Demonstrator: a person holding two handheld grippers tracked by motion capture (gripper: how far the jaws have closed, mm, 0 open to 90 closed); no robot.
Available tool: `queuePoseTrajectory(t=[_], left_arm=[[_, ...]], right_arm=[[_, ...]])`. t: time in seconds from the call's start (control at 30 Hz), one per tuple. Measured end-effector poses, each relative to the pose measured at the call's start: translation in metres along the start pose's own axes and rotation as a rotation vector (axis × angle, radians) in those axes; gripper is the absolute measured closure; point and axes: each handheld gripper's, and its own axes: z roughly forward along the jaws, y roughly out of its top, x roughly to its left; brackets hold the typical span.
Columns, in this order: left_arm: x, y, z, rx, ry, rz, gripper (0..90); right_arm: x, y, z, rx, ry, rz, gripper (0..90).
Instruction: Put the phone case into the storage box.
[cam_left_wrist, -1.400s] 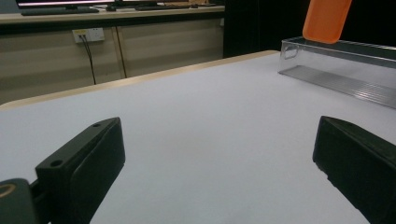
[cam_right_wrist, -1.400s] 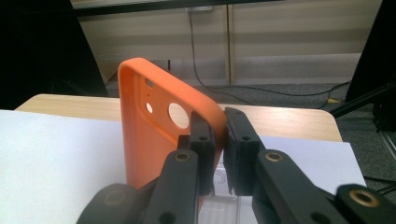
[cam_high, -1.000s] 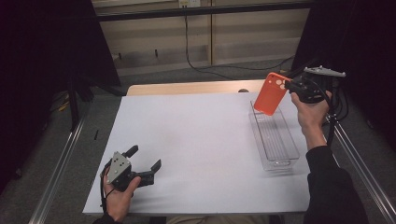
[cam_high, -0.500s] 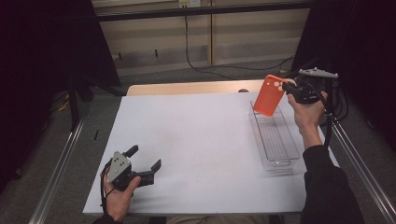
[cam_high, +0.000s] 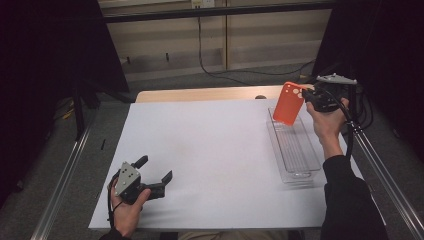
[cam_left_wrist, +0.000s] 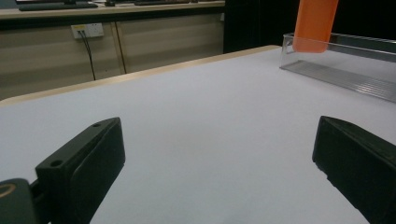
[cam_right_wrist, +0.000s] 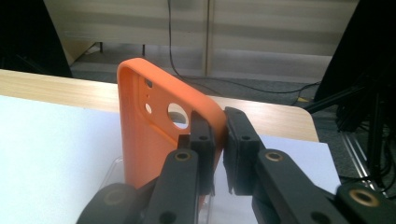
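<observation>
The right tool (cam_high: 306, 96) is clamped on the edge of an orange phone case (cam_high: 289, 103); in the right gripper view its two black jaws pinch the case's rim just beside the round camera cut-out, with almost no gap left between them. The case hangs roughly upright, tilted a little, above the far end of a clear plastic tray (cam_high: 300, 172) that lies along the right edge of the bench (cam_high: 210, 150). From the left gripper view the case's lower end (cam_left_wrist: 314, 23) appears to dip to about the level of the tray's rim (cam_left_wrist: 355, 43), though whether it touches the tray floor is hard to tell at that angle.

The left tool (cam_high: 154, 172) rests near the near-left corner of the bench, jaws spread wide and holding nothing, well apart from the tray.

By the look of it, the step in hand is placing the case into the tray: the lift and carry are done, the set-down is not. The next move calls for lowering the case between the tray's long walls and tipping it toward flat, so that it lies along the ribbed floor, and opening the jaws only once it is supported. The tray is narrow, so the case should be lined up with its length first, or a corner may catch on the rim
</observation>
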Motion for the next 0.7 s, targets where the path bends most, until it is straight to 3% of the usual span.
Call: queuePoseTrajectory(t=[0.7], left_arm=[[0.000, 0.000, -0.001, -0.005, 0.007, 0.003, 2.5]], right_arm=[[0.015, -0.008, 0.015, 0.013, -0.044, -0.061, 82.7]])
